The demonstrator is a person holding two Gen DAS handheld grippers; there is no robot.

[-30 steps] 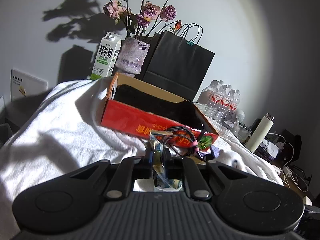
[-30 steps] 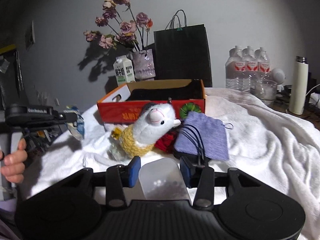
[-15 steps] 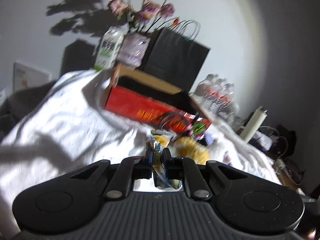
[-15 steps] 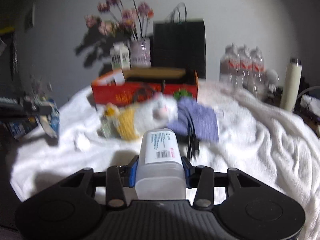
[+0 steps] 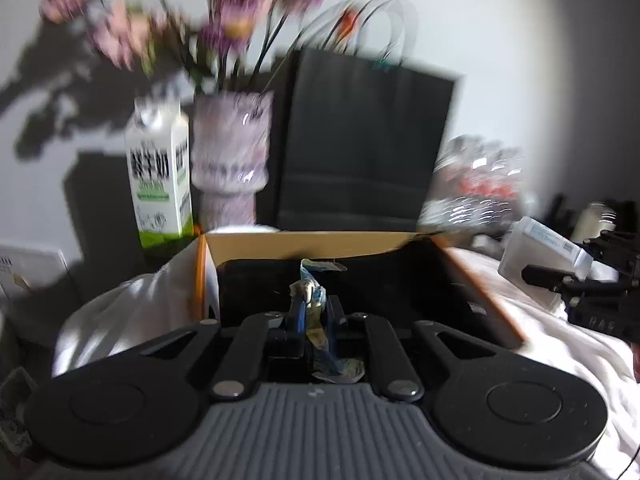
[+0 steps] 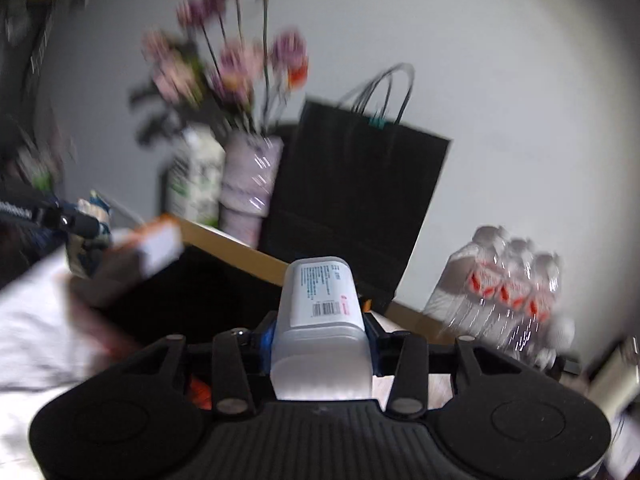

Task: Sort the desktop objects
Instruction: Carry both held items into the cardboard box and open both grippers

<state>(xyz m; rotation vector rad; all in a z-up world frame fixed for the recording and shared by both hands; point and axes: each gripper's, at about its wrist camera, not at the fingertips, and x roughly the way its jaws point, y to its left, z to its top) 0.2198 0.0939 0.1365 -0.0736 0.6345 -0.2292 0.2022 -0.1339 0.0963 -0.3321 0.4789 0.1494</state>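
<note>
On the white blanket [image 5: 132,312], the left tool [image 5: 314,316] clamps a wrapper [image 5: 316,332]; the right tool [image 6: 320,340] clamps a bottle [image 6: 320,320].

Black left gripper [image 5: 314,320] and right gripper [image 6: 319,332]: blue finger pads, ribbed grey base, round discs, silver screws

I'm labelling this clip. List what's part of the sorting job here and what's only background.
In the job:
- left gripper, shut on a crumpled wrapper
- right gripper, shut on a white bottle
- orange box, open

Just lying about:
- milk carton
- flower vase
- black paper bag
- water bottles
</note>
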